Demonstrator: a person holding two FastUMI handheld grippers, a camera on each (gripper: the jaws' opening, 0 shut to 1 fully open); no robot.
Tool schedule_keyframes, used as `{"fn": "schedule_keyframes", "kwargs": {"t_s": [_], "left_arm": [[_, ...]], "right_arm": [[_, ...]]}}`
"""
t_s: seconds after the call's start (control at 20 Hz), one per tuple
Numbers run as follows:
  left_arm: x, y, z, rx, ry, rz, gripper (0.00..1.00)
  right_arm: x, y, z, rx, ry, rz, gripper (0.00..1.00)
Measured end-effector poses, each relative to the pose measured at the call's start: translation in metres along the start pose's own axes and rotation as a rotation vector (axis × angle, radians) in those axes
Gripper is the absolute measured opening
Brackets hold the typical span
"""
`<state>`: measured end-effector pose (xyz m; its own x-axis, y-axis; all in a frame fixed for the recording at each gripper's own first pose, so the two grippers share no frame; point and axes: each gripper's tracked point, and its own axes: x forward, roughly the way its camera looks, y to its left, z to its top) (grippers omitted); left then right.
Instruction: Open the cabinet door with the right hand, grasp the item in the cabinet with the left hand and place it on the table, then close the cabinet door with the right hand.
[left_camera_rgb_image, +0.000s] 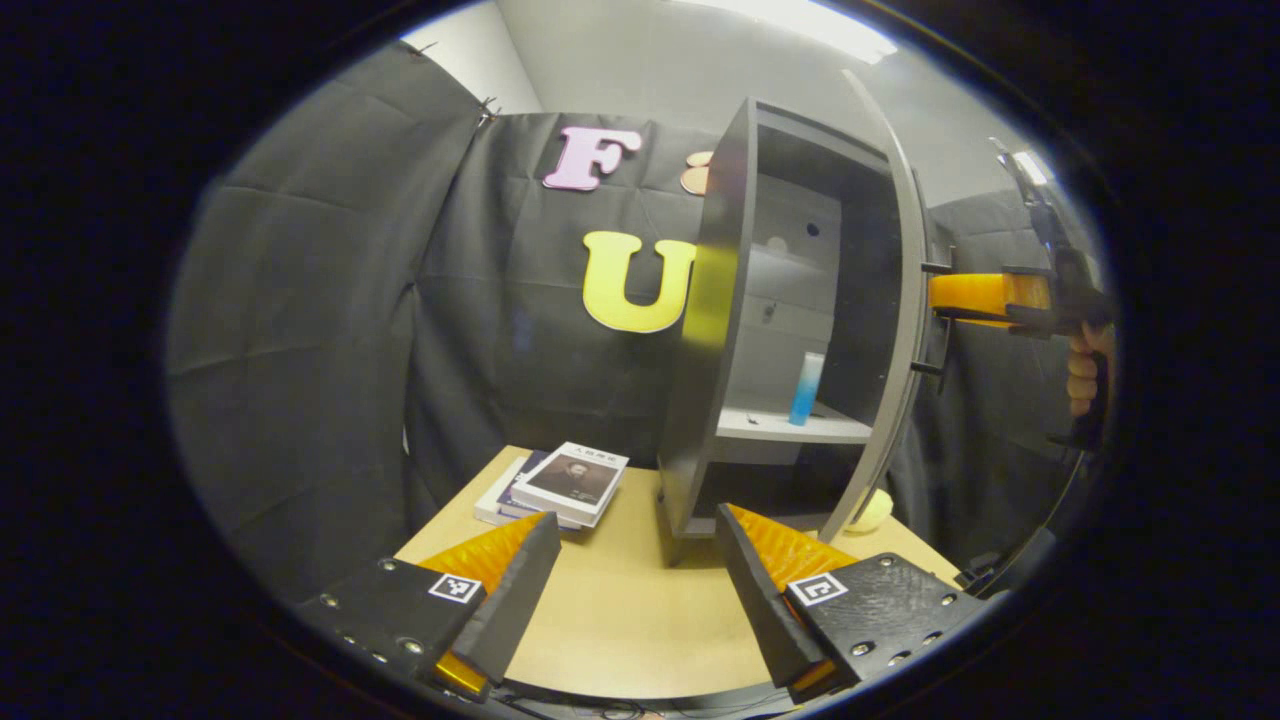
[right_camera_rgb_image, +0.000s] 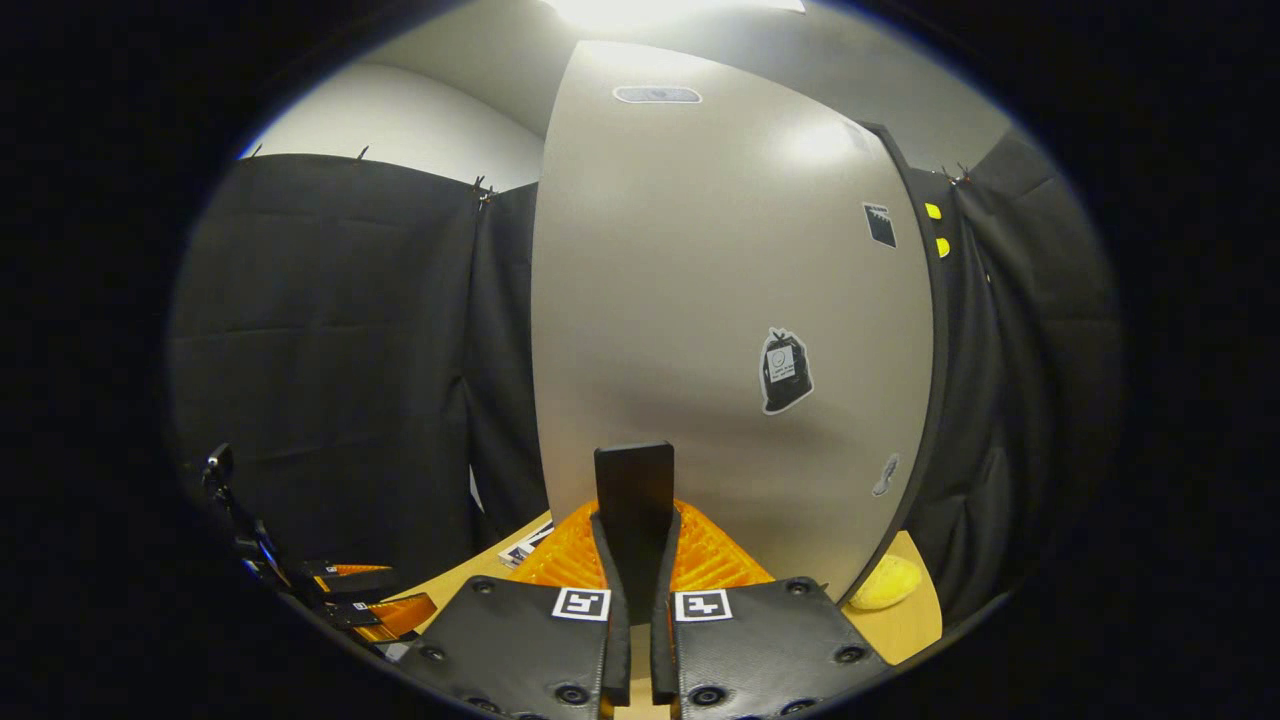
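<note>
Two grippers work at a dark cabinet (left_camera_rgb_image: 720, 330) standing on a light wooden surface (left_camera_rgb_image: 620, 610). The cabinet door (left_camera_rgb_image: 895, 330) is swung open, seen edge-on in the left gripper view and as a broad pale panel (right_camera_rgb_image: 720, 330) bearing small stickers in the right gripper view. Inside, a blue bottle (left_camera_rgb_image: 806, 388) stands upright on the lower shelf (left_camera_rgb_image: 790, 428), toward its front edge. The left gripper (left_camera_rgb_image: 640, 560) hovers above the surface in front of the cabinet, its fingers spread wide and holding nothing; the bottle lies beyond them, well apart. The right gripper (right_camera_rgb_image: 636, 500) has its fingers nearly closed around the dark door handle (right_camera_rgb_image: 634, 490), pressing it from both sides; in the left gripper view that gripper (left_camera_rgb_image: 985, 298) reaches the door's outer face, a hand (left_camera_rgb_image: 1085, 370) behind it. Books (left_camera_rgb_image: 560, 485) are stacked on the surface left of the cabinet, and a yellow object (right_camera_rgb_image: 885, 582) lies by the door's lower edge.
</note>
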<state>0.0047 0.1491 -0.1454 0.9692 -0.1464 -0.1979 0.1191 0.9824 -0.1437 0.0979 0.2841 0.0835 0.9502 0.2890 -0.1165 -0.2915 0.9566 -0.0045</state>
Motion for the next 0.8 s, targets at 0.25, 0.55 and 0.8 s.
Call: {"fn": "schedule_keyframes", "kwargs": {"t_s": [0.25, 0.55, 0.8], "left_arm": [[0.009, -0.023, -0.002, 0.021, 0.010, -0.053, 0.95], [0.019, -0.046, -0.004, 0.047, 0.020, -0.105, 0.95], [0.026, -0.067, -0.009, 0.068, 0.035, -0.154, 0.97]], "right_arm": [[-0.022, -0.013, -0.004, 0.020, -0.005, -0.022, 0.09], [-0.047, -0.034, -0.006, 0.056, 0.001, -0.070, 0.09], [-0.074, -0.047, -0.009, 0.080, -0.015, -0.122, 0.09]]}}
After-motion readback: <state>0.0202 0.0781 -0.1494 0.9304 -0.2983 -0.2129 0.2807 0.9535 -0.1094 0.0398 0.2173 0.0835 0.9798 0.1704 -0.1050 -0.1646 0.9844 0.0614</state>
